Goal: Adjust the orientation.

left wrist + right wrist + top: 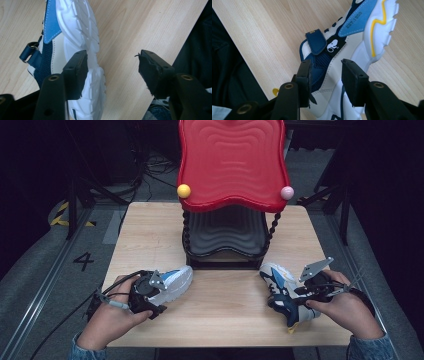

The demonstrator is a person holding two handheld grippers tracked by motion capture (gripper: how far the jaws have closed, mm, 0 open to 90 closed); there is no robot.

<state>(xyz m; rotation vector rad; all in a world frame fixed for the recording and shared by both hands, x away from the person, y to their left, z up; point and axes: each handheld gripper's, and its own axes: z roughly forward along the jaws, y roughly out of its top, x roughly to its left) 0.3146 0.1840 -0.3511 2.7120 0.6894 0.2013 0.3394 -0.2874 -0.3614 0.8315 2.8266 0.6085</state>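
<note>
Two small blue, white and navy shoes lie on the wooden table [225, 307]. The left shoe [177, 280] lies with its toe toward the rack; in the left gripper view its white sole [80, 30] runs beside one jaw. My left gripper [164, 291] [112, 65] stands open at the heel, one jaw against the sole, the other over bare wood. The right shoe [277, 285] [362, 37] has a yellow line on its sole and a navy strap. My right gripper [296, 296] [325, 72] straddles the shoe's heel end, pads against both sides.
A two-tier rack stands at the back middle of the table, with a wavy red top shelf [232, 160] and a black lower shelf [225, 235]. A yellow ball [184, 190] and a pink ball [286, 193] cap its front posts. The near table edge is just behind both hands.
</note>
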